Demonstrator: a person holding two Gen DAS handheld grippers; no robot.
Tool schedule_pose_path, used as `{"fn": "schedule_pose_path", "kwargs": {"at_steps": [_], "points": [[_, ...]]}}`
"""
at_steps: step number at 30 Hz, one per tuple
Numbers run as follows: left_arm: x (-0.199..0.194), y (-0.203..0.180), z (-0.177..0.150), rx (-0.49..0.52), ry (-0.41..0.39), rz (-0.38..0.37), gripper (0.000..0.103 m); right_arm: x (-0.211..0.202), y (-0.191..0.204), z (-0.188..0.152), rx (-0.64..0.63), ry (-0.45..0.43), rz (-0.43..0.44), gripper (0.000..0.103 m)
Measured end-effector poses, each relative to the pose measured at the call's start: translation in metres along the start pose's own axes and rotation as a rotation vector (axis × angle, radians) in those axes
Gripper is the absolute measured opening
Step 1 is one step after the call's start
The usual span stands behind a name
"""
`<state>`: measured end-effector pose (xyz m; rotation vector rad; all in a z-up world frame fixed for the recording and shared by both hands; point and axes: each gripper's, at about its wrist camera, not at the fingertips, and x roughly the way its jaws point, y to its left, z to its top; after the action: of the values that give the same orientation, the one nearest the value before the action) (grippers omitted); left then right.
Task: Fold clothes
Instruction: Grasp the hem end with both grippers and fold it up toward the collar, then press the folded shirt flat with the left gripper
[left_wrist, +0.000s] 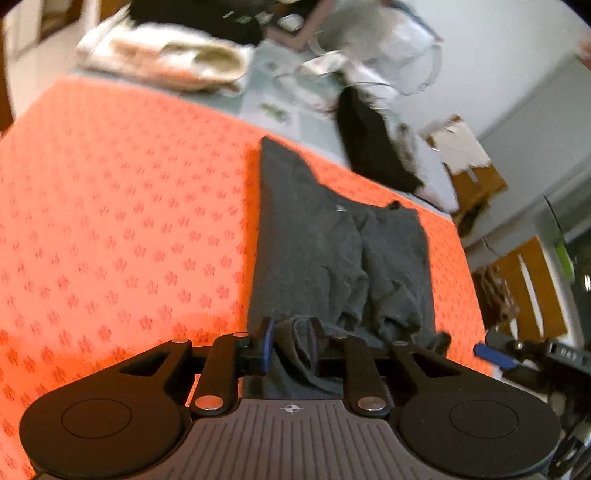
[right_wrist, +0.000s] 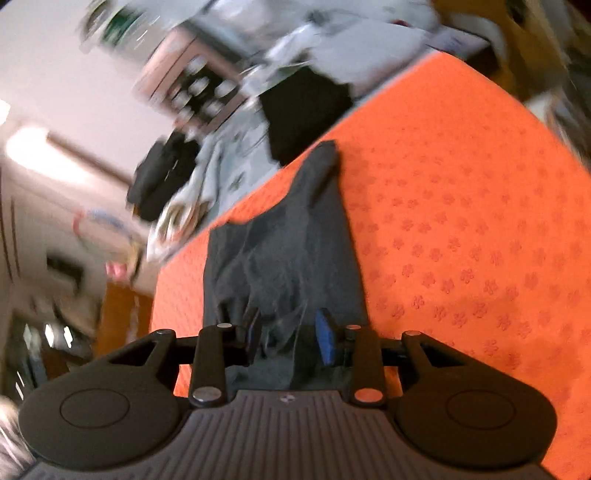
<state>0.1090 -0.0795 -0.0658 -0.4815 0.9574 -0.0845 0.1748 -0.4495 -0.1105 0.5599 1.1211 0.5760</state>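
Note:
A dark grey garment (left_wrist: 328, 251) lies lengthwise on an orange patterned cloth (left_wrist: 122, 206), folded narrow, its far end tapering to a point. My left gripper (left_wrist: 292, 345) is shut on the garment's near edge, fabric bunched between the blue pads. In the right wrist view the same grey garment (right_wrist: 288, 251) runs away from me, and my right gripper (right_wrist: 290, 338) is shut on its near hem, cloth filling the gap between the fingers. The right gripper's blue pad (left_wrist: 493, 356) shows at the left view's right edge.
Beyond the orange cloth's far edge lie a cream folded blanket (left_wrist: 173, 59), a black garment (left_wrist: 373, 147) and white clothes (left_wrist: 388, 48) on a pale sheet. Brown cardboard boxes (left_wrist: 476, 181) stand past the right side. The right wrist view is motion-blurred.

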Motion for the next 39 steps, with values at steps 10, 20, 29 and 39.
{"fn": "schedule_pose_path", "kwargs": {"at_steps": [10, 20, 29, 39], "points": [[0.011, -0.048, -0.036, 0.403, 0.031, 0.004, 0.03, 0.006, 0.037, -0.018, -0.323, 0.072, -0.068, 0.037], [0.053, -0.061, -0.044, 0.475, 0.13, -0.002, 0.03, 0.039, 0.043, -0.018, -0.476, 0.139, -0.071, 0.037], [0.041, -0.043, 0.002, 0.283, -0.084, 0.02, 0.03, 0.014, 0.035, 0.014, -0.398, -0.066, -0.065, 0.037], [-0.002, -0.01, -0.023, 0.233, -0.039, 0.011, 0.033, -0.024, 0.011, -0.015, -0.364, 0.032, -0.073, 0.037]]}}
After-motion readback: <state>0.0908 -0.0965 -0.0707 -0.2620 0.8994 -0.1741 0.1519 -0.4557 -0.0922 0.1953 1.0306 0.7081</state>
